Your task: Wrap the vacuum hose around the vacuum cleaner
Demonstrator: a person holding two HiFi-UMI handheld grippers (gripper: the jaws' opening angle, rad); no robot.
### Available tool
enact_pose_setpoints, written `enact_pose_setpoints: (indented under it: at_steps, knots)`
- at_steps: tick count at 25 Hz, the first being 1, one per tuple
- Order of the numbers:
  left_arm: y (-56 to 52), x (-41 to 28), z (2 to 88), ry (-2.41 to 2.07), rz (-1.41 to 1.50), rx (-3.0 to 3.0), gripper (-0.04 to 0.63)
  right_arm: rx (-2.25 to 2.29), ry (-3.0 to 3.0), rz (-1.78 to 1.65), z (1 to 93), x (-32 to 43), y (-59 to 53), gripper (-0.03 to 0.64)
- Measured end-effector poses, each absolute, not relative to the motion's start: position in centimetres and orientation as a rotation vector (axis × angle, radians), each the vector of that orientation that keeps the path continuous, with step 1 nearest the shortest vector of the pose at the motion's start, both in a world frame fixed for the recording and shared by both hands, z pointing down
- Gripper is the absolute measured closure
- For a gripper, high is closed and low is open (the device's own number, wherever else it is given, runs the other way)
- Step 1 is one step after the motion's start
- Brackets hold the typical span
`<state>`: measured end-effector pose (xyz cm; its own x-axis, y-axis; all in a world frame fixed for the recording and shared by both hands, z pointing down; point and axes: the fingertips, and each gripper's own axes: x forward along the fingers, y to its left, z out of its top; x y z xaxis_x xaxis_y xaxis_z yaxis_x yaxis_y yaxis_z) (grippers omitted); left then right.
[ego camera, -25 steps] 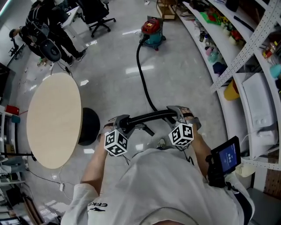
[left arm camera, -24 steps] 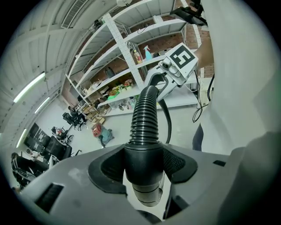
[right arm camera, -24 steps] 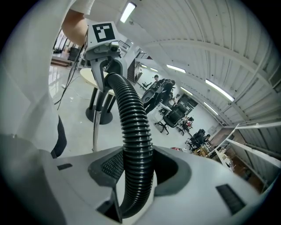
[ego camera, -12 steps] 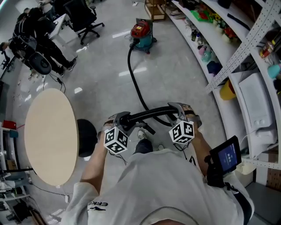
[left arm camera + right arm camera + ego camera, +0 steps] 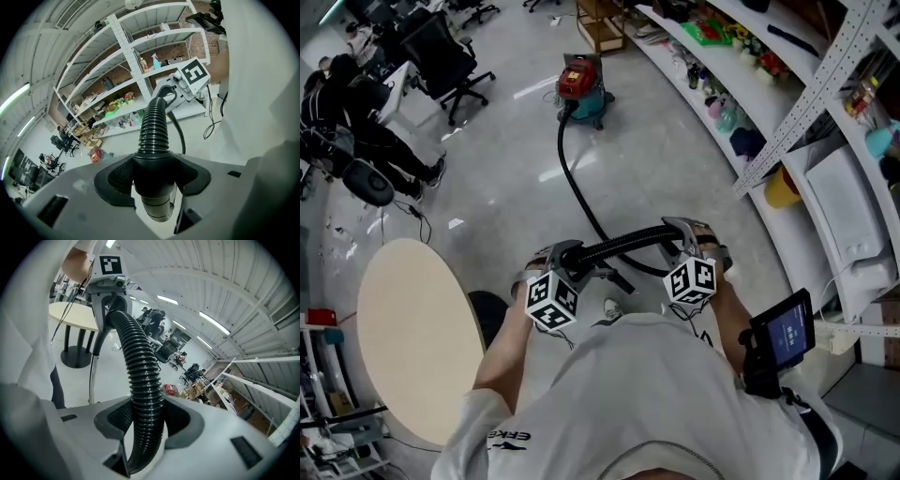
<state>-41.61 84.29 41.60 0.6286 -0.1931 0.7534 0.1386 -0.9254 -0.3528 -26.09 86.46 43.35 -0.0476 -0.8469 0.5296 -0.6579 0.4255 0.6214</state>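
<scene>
Left gripper (image 5: 566, 256) is clamped on the smooth cuff at the end of the vacuum hose (image 5: 623, 246). The ribbed section bridges across in front of me to my right gripper (image 5: 682, 234), clenched on the ribs. From there the hose trails over the floor (image 5: 675, 169) to the vacuum cleaner (image 5: 580, 84), well ahead.

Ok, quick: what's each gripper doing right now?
Left gripper: closed on the hose, at its smooth end cuff.
Right gripper: closed on the hose's ribbed part.
</scene>
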Motion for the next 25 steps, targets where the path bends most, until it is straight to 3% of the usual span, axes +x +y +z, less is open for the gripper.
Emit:
enact_pose_setpoints:
  at_steps: [11, 25]
  knots:
    - [76.2, -41.0, 39.4, -0.086, -1.144, -2.449, 0.37, 1.465, -1.721, -0.197, 43.1, -26.0, 79.8, 0.439]
    - [67.9, -38.5, 39.2, -0.036, -1.191, -2.432, 0.37, 1.438, -1.727, -0.033, 46.9, -20.1, 75.6, 0.437]
